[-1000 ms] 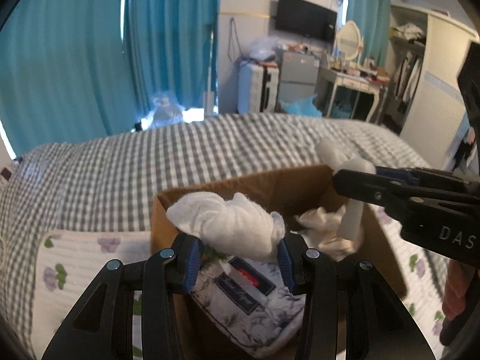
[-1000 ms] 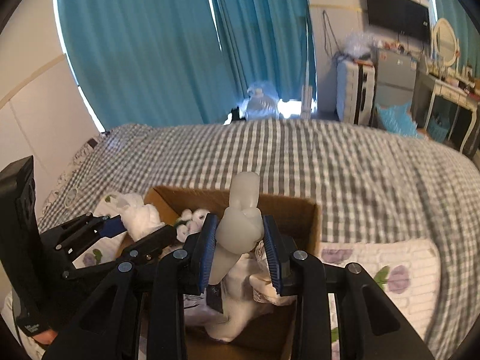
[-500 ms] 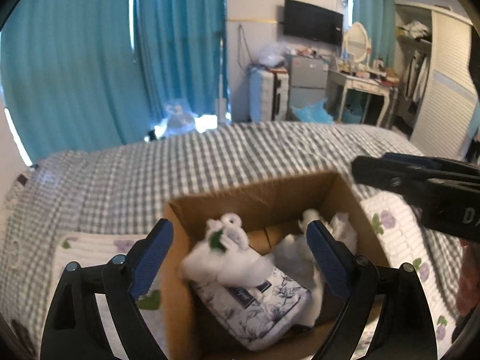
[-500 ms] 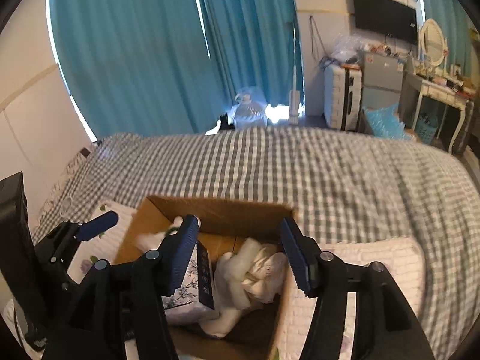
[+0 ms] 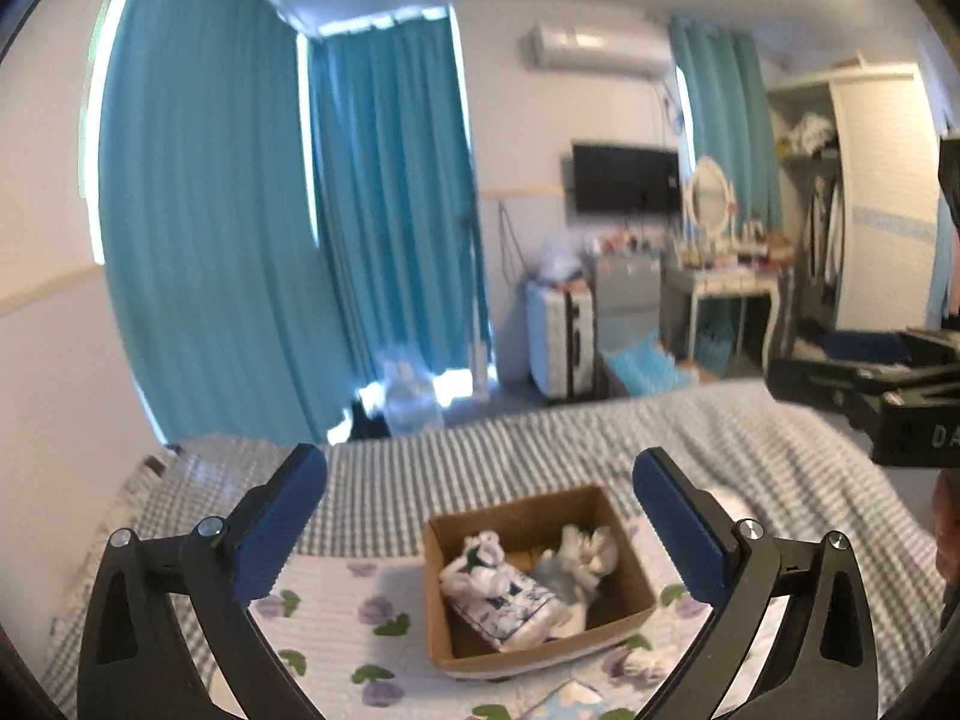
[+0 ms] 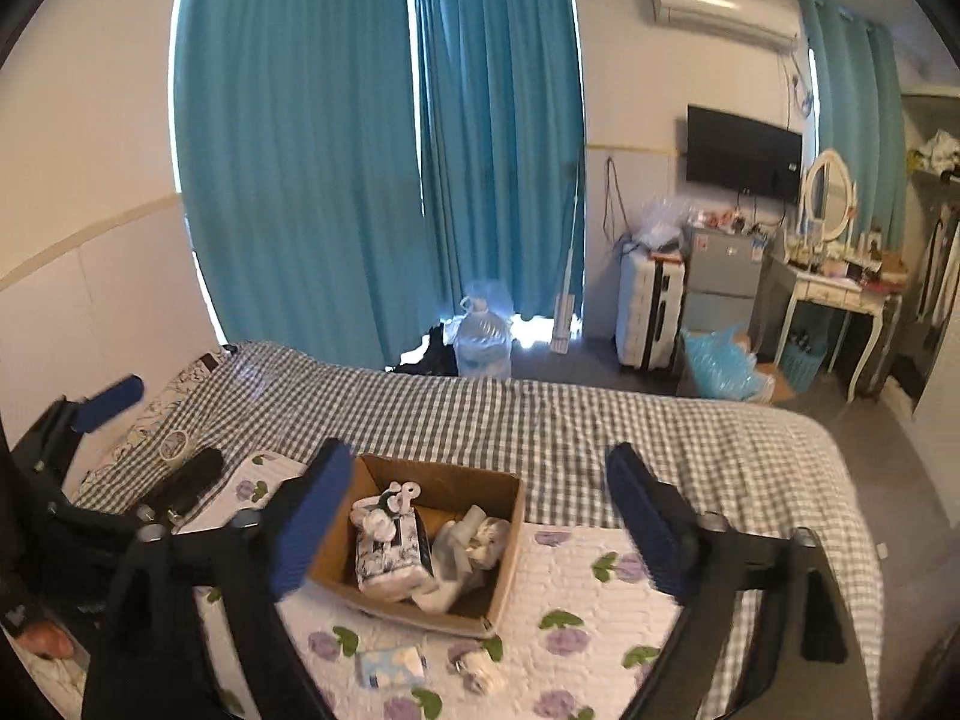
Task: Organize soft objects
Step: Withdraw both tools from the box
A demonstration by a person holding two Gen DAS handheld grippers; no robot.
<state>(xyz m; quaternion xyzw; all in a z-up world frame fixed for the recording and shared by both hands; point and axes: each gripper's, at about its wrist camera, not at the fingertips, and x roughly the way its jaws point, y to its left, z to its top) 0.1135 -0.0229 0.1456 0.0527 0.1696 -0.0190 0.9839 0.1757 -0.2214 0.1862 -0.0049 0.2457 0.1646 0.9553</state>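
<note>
Soft objects (image 6: 465,546) in cardboard box (image 6: 507,546), partly overlapped; we note left gripper (image 5: 480,510), right gripper (image 6: 480,516) jaws spread, empty.

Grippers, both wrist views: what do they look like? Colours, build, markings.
Left gripper and right gripper match: black angular linkage arms with silver pivot screws, and blue ribbed pads on the fingers. White lettering "DA", cut off, marks the right gripper's body in the left wrist view.

You get even daylight leaking around the teal curtains (image 6: 372,150); the left wrist view is motion-blurred, the right sharper, both bent and blacked out at the rims.
</note>
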